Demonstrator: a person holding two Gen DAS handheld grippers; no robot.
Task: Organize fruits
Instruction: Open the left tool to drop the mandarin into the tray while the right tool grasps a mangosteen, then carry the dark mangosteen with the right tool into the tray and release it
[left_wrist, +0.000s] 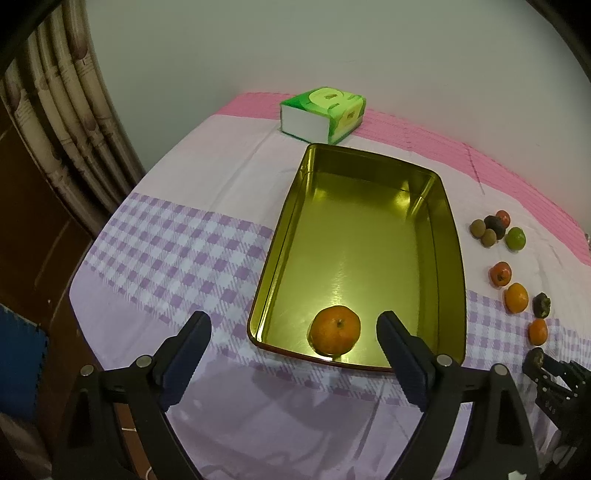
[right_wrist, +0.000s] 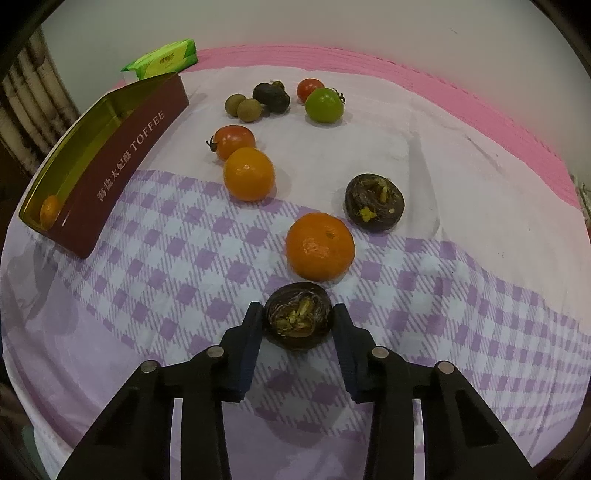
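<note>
A gold tin tray (left_wrist: 452, 236) lies on the table with one orange (left_wrist: 335, 329) in its near end. My left gripper (left_wrist: 295, 325) is open and empty just in front of the tray's near rim. In the right wrist view my right gripper (right_wrist: 298, 318) is shut on a dark brown fruit (right_wrist: 297, 314) that rests on the cloth. Beyond it lie two oranges (right_wrist: 320, 246), another dark fruit (right_wrist: 373, 202), two red tomatoes (right_wrist: 234, 140), a green tomato (right_wrist: 323, 105), two small brown fruits (right_wrist: 243, 107) and a dark one (right_wrist: 272, 96). The tray (right_wrist: 140, 122) stands at the left.
A green tissue pack (left_wrist: 322, 113) lies behind the tray against the wall. The checked cloth (left_wrist: 177, 243) covers the table; its left edge drops off beside curtains (left_wrist: 62, 110). The loose fruits (left_wrist: 515, 266) lie right of the tray.
</note>
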